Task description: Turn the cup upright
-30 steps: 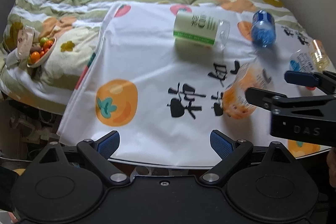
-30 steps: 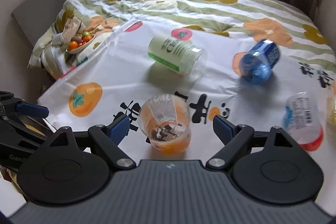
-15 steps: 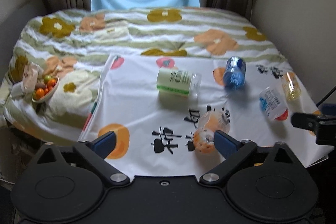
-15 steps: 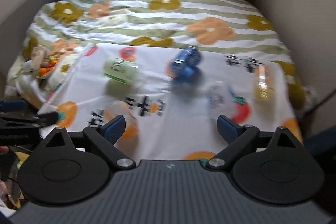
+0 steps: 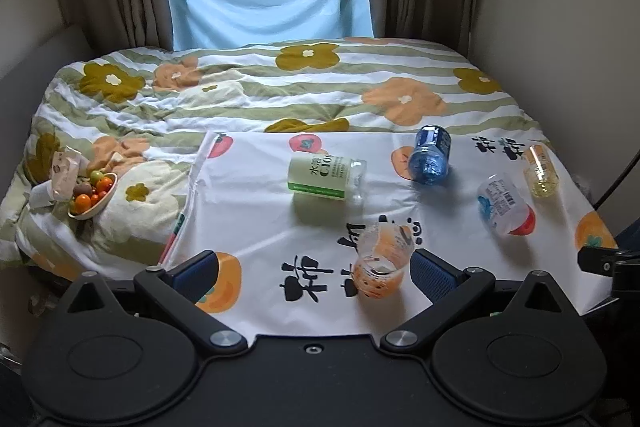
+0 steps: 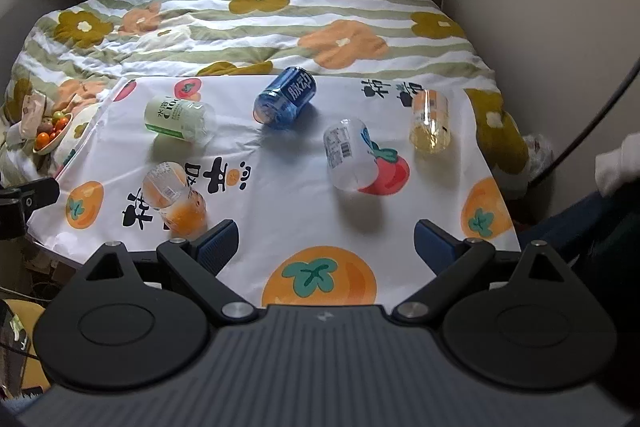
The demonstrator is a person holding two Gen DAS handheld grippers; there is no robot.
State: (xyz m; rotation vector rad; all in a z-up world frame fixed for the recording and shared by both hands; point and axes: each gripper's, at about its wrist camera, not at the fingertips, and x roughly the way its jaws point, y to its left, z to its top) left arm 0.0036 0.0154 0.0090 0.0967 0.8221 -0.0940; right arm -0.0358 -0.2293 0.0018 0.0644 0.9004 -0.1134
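Several plastic cups lie on their sides on a white persimmon-print cloth (image 5: 248, 227) on a bed. An orange-tinted clear cup (image 5: 380, 261) lies nearest, also in the right wrist view (image 6: 172, 197). A green-label cup (image 5: 326, 179), a blue cup (image 5: 430, 155), a clear cup with a white label (image 5: 504, 205) and a yellow cup (image 5: 540, 171) lie farther back; they show too in the right wrist view (image 6: 178, 119) (image 6: 286, 97) (image 6: 350, 155) (image 6: 430, 121). My left gripper (image 5: 314, 269) is open and empty, just short of the orange cup. My right gripper (image 6: 326, 239) is open and empty over the cloth's near edge.
A bowl of small fruit (image 5: 92, 195) and a wrapped snack (image 5: 64, 173) sit on the flowered quilt (image 5: 320, 83) at the left. Walls close in on the right; curtains and a window are at the back. A cable (image 6: 580, 143) hangs at the right.
Both grippers have pulled back and up from the cups, so more of the bed shows. The right gripper, which had the orange cup between its fingers, now points right of it. No cup has moved.
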